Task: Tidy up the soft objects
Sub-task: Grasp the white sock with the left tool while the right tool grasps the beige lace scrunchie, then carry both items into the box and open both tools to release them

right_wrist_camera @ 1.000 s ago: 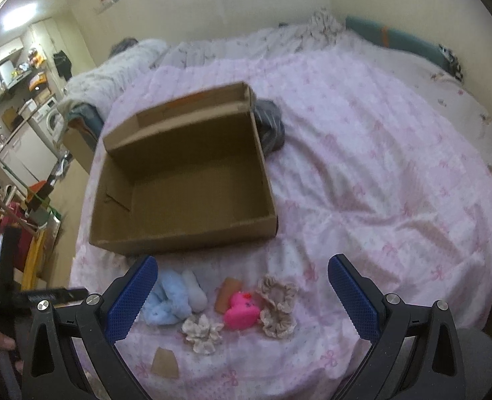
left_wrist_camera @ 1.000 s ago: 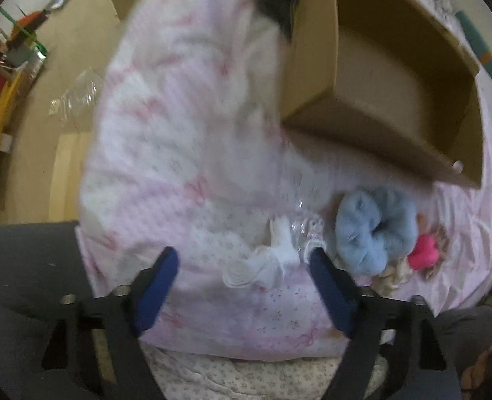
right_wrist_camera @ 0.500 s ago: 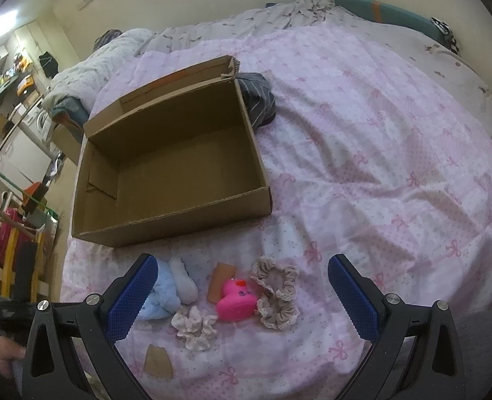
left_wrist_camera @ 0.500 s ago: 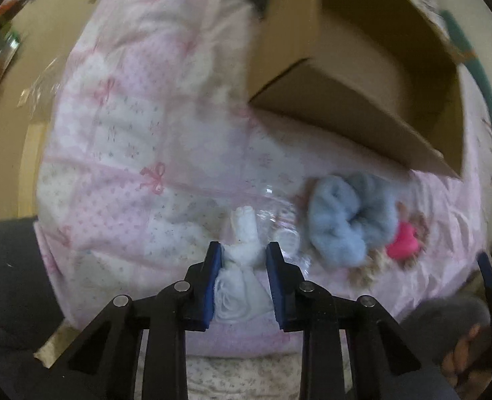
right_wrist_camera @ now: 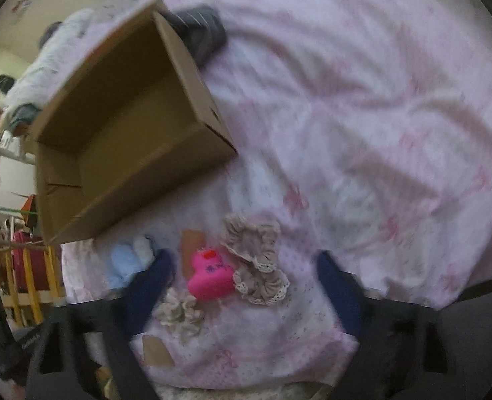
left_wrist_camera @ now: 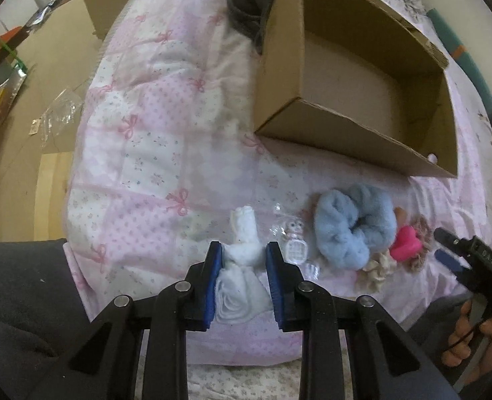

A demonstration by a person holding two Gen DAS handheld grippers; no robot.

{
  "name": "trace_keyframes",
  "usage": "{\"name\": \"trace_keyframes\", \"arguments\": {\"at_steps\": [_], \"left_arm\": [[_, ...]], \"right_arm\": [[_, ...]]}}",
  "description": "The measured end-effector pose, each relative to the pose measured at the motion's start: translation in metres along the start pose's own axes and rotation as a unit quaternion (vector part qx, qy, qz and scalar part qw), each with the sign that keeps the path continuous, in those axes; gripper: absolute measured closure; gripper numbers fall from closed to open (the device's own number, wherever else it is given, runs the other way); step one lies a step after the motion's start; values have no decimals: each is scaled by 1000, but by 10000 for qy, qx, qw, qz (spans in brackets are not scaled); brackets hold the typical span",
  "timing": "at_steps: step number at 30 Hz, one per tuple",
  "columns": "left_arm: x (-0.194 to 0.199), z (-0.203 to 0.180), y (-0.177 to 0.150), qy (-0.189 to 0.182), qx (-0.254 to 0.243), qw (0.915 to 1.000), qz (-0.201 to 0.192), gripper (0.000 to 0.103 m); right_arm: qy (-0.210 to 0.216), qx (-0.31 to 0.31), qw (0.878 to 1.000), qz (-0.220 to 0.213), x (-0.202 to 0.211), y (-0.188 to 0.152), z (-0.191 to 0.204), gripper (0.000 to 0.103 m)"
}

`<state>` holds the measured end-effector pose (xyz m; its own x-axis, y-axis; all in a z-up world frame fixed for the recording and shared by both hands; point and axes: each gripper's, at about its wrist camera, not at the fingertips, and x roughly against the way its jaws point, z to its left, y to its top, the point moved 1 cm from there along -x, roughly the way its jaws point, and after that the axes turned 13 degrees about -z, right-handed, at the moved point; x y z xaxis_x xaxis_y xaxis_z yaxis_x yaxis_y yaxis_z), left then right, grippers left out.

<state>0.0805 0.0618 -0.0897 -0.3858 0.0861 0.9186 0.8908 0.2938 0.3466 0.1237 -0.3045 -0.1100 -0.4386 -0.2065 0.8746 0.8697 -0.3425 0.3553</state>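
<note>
My left gripper (left_wrist_camera: 242, 253) is shut on a white soft cloth toy (left_wrist_camera: 242, 253) lying on the pink quilt near the bed's front edge. To its right lie a fluffy blue scrunchie (left_wrist_camera: 352, 225), a pink plush duck (left_wrist_camera: 406, 241) and a cream scrunchie (left_wrist_camera: 376, 271). An open, empty cardboard box (left_wrist_camera: 362, 76) stands beyond them. My right gripper (right_wrist_camera: 242, 266) is open, low over the pink duck (right_wrist_camera: 211, 276), with the beige lace scrunchies (right_wrist_camera: 256, 253) between its jaws. The blue scrunchie (right_wrist_camera: 126, 260) lies left of its left finger. The view is blurred.
A small clear packet with a trinket (left_wrist_camera: 294, 241) lies between the white toy and the blue scrunchie. Dark folded clothing (left_wrist_camera: 249, 0) sits behind the box. Small brown card pieces (right_wrist_camera: 156, 353) lie on the quilt (right_wrist_camera: 362, 133). Floor and furniture lie left of the bed.
My left gripper closed on the white toy and now holds it. My right gripper dropped and tilted toward the pink duck and scrunchies, staying open.
</note>
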Motion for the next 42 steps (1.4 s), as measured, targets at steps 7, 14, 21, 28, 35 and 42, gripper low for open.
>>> {"name": "trace_keyframes", "arguments": {"at_steps": [7,14,21,28,35,42], "left_arm": [[1,-1,-1,31,-48,9999,-148,79],[2,-2,-1,7,-51,9998,-196,79],[5,-3,-2,49,-82,9995,-292,79],[18,-5,-4,154,-214,9979,-589,79],[57,-14,7,162,-299,9940,-1043,79],[77,-31,44,38,-490,9885,-1432,79]], "right_arm": [[-303,-17,9990,343,-36,-8,2,35],[-588,337,9971,351,-47,-11,6,77],[-364,216,9989,-177,-18,-8,11,90],[47,492,9908,-1263,39,-3,31,90],[1002,732,9755,-1818,92,-10,54,90],[1502,833,9669,-1885,98,6,65,90]]}}
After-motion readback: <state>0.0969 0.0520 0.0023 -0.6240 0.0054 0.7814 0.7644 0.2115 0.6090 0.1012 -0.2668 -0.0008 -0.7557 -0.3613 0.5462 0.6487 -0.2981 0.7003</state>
